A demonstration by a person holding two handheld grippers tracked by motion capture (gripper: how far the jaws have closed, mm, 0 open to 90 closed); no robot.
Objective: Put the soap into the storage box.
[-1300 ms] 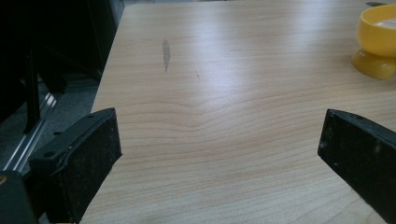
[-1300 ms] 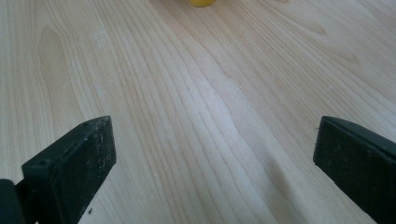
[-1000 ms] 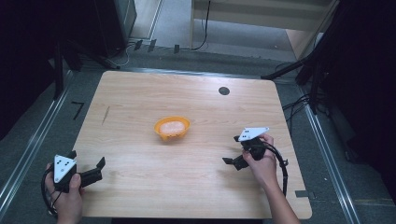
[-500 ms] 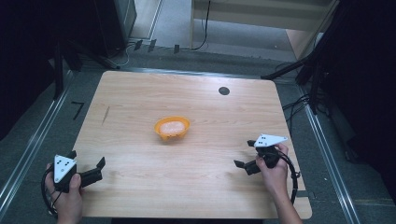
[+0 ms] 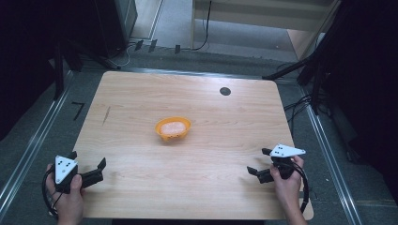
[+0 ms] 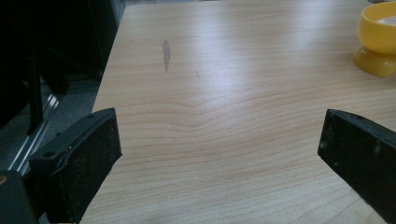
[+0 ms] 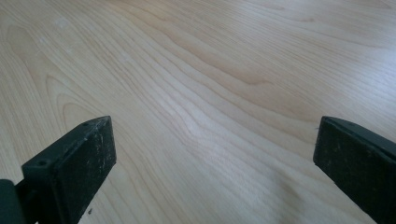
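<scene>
**Approach to the Bowl with Both Grippers Open**

While both grippers rest at the near edge, the high view shows the orange bowl (image 5: 173,128) mid-table (image 5: 141,93), well apart from the left gripper (image 5: 89,169) and the right gripper (image 5: 258,161). Compared with the earlier frame, the right gripper has withdrawn nearer and rightward.

Left gripper view: jaws spread wide, empty; bowl at far right. Approach level.

Right gripper view: jaws wide, bare wood between. Turn it toward the bowl first.
</scene>
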